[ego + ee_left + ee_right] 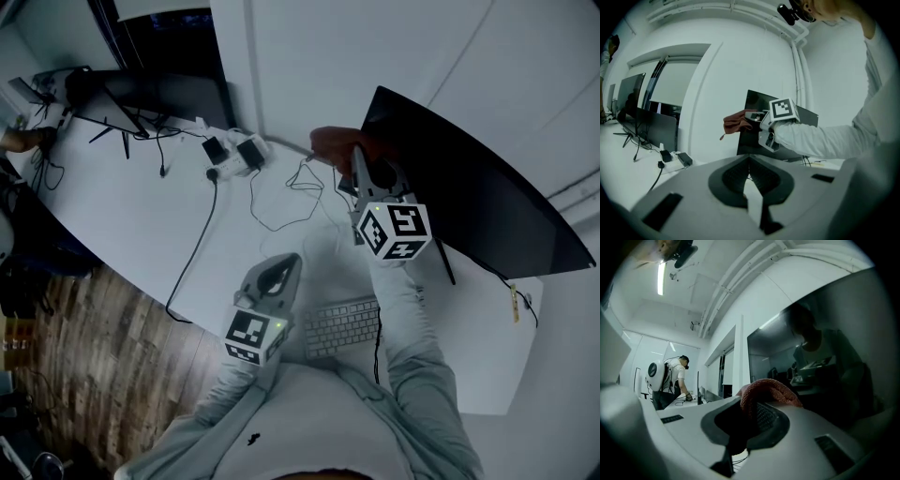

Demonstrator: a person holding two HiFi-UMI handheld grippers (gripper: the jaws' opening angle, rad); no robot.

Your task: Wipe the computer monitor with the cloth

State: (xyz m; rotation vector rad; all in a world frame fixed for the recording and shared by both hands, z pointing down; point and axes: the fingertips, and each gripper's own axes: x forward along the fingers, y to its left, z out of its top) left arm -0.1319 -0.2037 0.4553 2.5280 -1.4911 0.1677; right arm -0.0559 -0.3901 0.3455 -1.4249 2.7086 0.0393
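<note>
The right gripper [752, 416] has its jaws clamped on a reddish cloth [769, 389], which bunches up out of the top of them. The cloth is held up right at the left edge of the dark monitor [473, 192]. I can't tell if it's actually touching the screen. The left gripper [749, 162] has its jaws closed tip to tip with nothing in them. It hangs low over the white desk [141, 225], just left of the keyboard [342, 324]. Loose cables [281, 202] and a power strip [234, 155] sit further back on the desk. Another person [670, 378] bends over a desk in the background.
</note>
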